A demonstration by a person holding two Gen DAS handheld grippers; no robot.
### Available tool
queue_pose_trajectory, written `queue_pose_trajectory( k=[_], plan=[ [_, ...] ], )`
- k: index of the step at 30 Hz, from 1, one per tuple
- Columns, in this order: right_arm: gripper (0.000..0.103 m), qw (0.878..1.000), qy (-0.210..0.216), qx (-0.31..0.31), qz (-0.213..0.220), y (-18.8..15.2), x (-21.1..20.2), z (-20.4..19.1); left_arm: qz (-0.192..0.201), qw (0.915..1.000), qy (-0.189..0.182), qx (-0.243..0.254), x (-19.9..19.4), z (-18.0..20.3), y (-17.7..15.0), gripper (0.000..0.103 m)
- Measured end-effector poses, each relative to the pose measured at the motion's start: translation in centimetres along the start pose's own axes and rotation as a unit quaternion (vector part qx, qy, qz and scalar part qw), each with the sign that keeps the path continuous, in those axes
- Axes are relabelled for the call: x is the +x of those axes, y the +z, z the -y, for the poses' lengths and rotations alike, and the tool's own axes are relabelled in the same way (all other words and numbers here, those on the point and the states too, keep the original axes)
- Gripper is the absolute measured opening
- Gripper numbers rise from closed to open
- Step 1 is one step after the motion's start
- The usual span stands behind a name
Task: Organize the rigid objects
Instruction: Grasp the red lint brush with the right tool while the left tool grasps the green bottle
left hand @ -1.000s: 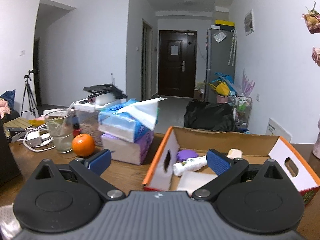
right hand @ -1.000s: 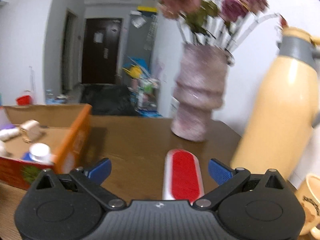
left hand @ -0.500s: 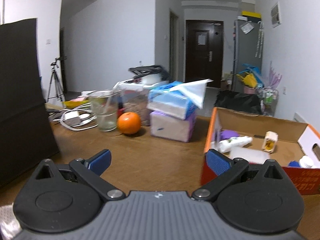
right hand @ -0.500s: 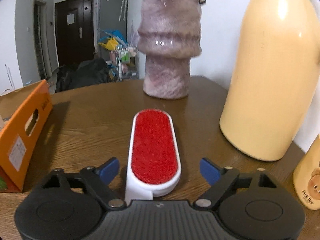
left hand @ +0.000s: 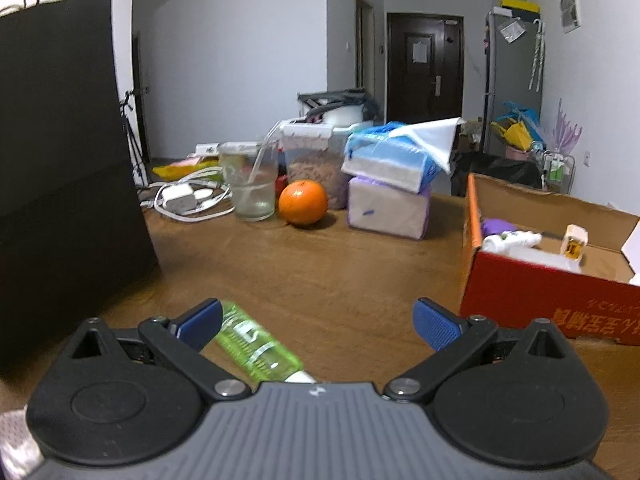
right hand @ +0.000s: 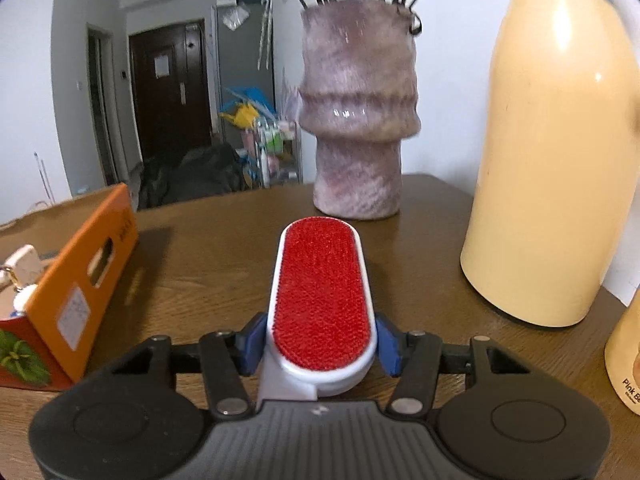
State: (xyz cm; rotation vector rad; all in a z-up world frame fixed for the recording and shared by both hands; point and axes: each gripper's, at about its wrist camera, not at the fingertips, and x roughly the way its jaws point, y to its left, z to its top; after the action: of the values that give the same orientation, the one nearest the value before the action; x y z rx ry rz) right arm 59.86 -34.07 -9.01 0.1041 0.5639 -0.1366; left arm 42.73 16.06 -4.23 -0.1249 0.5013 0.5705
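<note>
Brush (right hand: 322,294), red-faced in a white body, lay lengthwise on the brown wooden bench (right hand: 208,248), and the right tool (right hand: 320,344) was clamped on its near end, a blue pad pressed to each side. Left of it stood the orange box (right hand: 80,280) with a hand-hole in its end wall; beyond it a mottled pink vase (right hand: 356,120) held dark stems, and a tall cream flask (right hand: 556,160) rose at the right, near the bench's edge against a white wall. The left tool (left hand: 318,326) hung wide apart over bare wood, gripping nothing; a green bottle (left hand: 256,346) lay slanted on the bench just inside its left finger (left hand: 200,318), whether touching it could not be told. To the right sat the same box (left hand: 520,292), red-sided from this view, with a white tube (left hand: 510,240) and a small yellow vial (left hand: 576,242) inside. Farther back along the bench were an orange (left hand: 303,202), a glass (left hand: 250,184) with a straw, two stacked tissue packs (left hand: 388,184), a lidded container (left hand: 310,152) and a tangle of white cable (left hand: 188,200). A black bag (left hand: 60,160) filled the left side. Behind the bench the room ran to a dark door (left hand: 424,68) at the end of a white hall, with a grey fridge (left hand: 512,76) to its right.
</note>
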Motion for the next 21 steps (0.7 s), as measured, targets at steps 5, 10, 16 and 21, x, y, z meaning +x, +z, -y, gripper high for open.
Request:
queue_pose_trajectory(
  k=[5,10,16,21],
  plan=[
    [0.055,1.0,0.002,0.001,0.012,-0.6,-1.7,-0.3,-0.035,0.9991,0.013,-0.02,2.0,-1.1,-0.2,0.103],
    [0.055,1.0,0.006,0.005,0.021,-1.5,-3.6,-0.8,-0.073,0.9956,0.051,-0.031,4.1,-1.9,-0.4,0.103],
    [0.055,0.999,0.019,0.005,0.028,-2.7,-5.9,-2.0,-0.095,0.9913,0.076,-0.05,5.4,-3.1,-0.4,0.098],
    [0.055,0.999,0.032,0.002,0.033,-3.7,-7.9,-3.3,-0.099,0.9909,0.077,-0.051,5.6,-3.2,-0.4,0.082]
  ],
)
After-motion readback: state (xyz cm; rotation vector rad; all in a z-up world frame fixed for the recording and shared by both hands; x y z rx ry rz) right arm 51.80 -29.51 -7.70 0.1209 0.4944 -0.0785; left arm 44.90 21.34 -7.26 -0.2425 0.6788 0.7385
